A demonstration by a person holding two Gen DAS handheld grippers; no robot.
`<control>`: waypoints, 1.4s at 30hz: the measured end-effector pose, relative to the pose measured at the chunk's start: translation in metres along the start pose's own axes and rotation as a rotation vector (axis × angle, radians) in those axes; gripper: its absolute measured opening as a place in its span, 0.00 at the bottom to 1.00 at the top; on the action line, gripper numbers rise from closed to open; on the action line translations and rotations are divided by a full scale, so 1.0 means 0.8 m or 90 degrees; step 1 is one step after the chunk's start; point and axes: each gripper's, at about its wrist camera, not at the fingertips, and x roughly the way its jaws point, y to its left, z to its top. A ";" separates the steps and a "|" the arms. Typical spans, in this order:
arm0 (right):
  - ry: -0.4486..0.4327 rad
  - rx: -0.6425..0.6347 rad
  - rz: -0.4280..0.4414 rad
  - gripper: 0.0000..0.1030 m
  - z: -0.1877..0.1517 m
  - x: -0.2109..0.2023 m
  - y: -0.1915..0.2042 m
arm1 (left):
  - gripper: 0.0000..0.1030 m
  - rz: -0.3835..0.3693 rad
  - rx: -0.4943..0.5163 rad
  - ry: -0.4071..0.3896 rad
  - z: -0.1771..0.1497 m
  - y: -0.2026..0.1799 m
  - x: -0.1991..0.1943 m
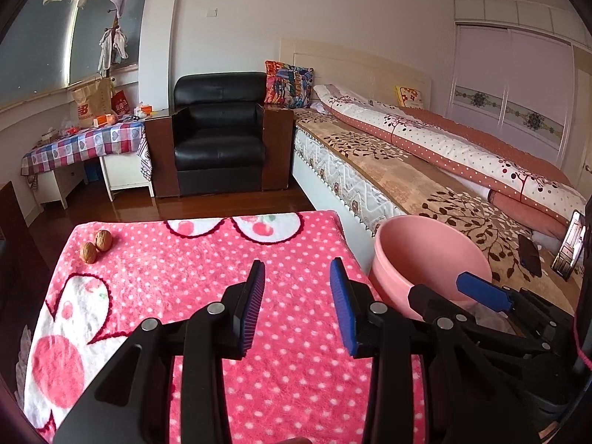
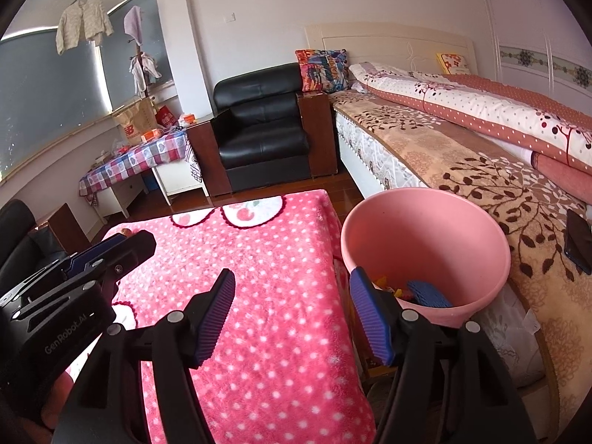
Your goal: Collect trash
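Note:
Two walnuts (image 1: 96, 246) lie at the far left corner of the table with the pink polka-dot cloth (image 1: 207, 259). A pink bin (image 1: 425, 259) stands right of the table, beside the bed; in the right wrist view the bin (image 2: 425, 244) holds a blue object (image 2: 429, 294) and small yellow and red scraps. My left gripper (image 1: 298, 270) is open and empty above the cloth's middle. My right gripper (image 2: 292, 285) is open and empty over the table's right edge, next to the bin. One walnut (image 2: 127, 232) peeks behind the left gripper body there.
A bed (image 1: 425, 155) with floral bedding runs along the right, with a dark phone (image 2: 577, 244) on it. A black armchair (image 1: 218, 129) stands behind the table. A side table with a checked cloth (image 1: 85, 144) and bags stands at the back left.

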 end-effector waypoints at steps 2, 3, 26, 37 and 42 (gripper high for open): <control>-0.003 -0.009 -0.001 0.63 -0.001 -0.003 0.008 | 0.36 0.003 -0.004 -0.002 -0.001 0.006 -0.004; -0.004 -0.012 -0.002 0.63 -0.003 -0.005 0.011 | 0.36 0.004 -0.007 -0.003 -0.002 0.009 -0.006; -0.006 -0.047 0.011 0.65 -0.012 -0.009 0.060 | 0.36 0.030 -0.044 -0.001 -0.021 0.062 -0.026; 0.002 -0.050 0.013 0.65 -0.013 -0.005 0.068 | 0.36 0.042 -0.043 -0.002 -0.026 0.070 -0.029; 0.009 -0.046 0.016 0.65 -0.012 -0.001 0.068 | 0.36 0.049 -0.041 0.002 -0.028 0.073 -0.026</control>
